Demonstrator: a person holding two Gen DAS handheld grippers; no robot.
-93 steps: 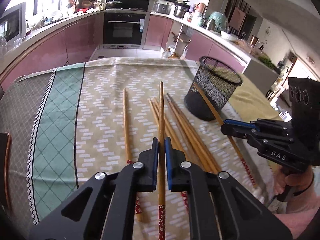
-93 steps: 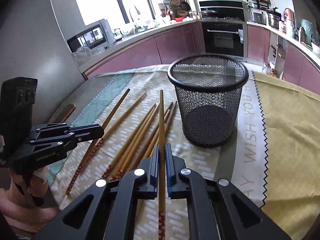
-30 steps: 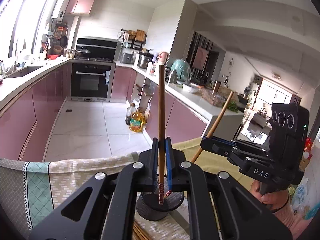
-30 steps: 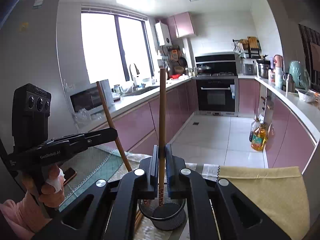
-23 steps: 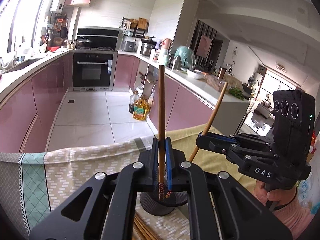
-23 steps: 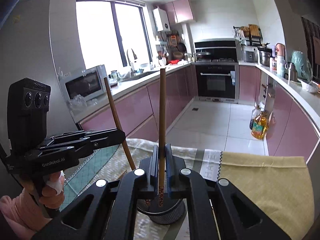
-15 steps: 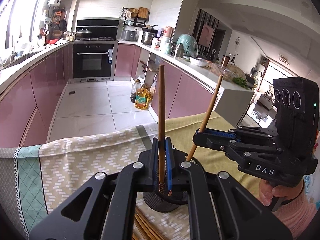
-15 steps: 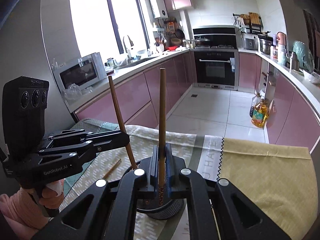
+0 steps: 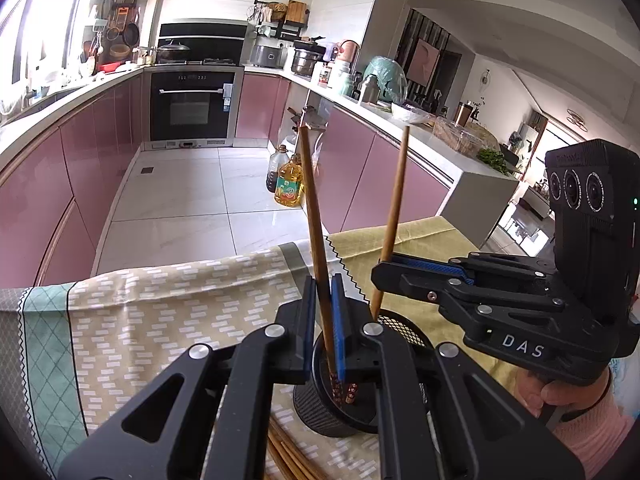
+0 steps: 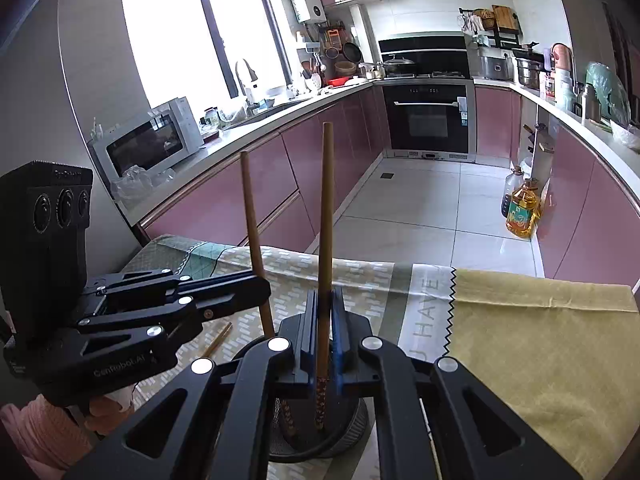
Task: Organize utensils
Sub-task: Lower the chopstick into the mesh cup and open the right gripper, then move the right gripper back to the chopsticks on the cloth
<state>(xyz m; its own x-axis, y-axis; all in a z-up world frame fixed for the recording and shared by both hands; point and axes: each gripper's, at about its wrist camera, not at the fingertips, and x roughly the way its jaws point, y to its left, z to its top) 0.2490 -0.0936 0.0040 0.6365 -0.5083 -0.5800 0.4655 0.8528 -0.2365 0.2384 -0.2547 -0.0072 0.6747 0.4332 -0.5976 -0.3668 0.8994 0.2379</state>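
The left gripper [image 9: 323, 312] has its jaws parted a little, with a gap visible on either side of the chopstick [image 9: 314, 216] that stands between them; the stick leans slightly left at the top, and whether a pad touches it cannot be told. Its patterned lower end sits inside the black mesh holder [image 9: 404, 330] directly below the fingers. In the right wrist view the left gripper [image 10: 256, 284] appears at the left, with that stick [image 10: 251, 220] rising past its fingertips.

The right gripper [image 10: 326, 328] also stands slightly open around a second chopstick [image 10: 325, 216], narrow gaps showing beside the shaft, and the decorated end reaches down into the mesh holder [image 10: 352, 420]. From the left wrist view this gripper [image 9: 380, 276] comes in from the right, its stick [image 9: 394, 208] tilting right at the top.

Two chopsticks stand in the one holder, their patterned ends side by side at the bottom. More chopsticks [image 9: 286, 454] lie on the tablecloth [image 9: 160, 312] just left of the holder's base; only their ends show, so their number cannot be counted. One further stick end [image 10: 216, 338] lies on the cloth beneath the left gripper.
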